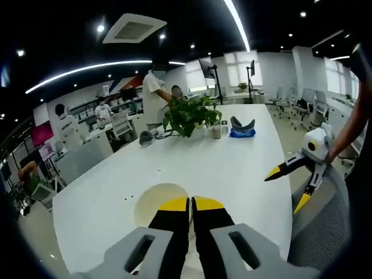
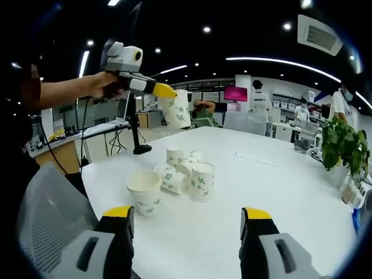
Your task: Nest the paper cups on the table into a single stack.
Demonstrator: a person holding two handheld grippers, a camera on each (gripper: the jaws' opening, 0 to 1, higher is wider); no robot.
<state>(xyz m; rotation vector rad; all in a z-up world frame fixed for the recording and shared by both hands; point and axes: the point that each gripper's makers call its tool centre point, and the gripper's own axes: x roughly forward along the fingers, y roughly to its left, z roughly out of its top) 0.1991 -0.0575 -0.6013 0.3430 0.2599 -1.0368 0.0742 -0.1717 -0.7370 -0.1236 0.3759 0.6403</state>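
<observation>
The left claw (image 2: 164,90) is clamped on a paper cup (image 2: 176,108), lifted well above the white bench (image 2: 279,192). The right claw (image 2: 187,220) hangs with its jaws wide apart, nothing between them, over the near edge. More cups (image 2: 174,177) cluster on the bench beyond it: some upright, some upside down, one on its side.

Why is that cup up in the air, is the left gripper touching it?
Touching. The right gripper view shows the left gripper pinching the raised cup by its rim.
</observation>
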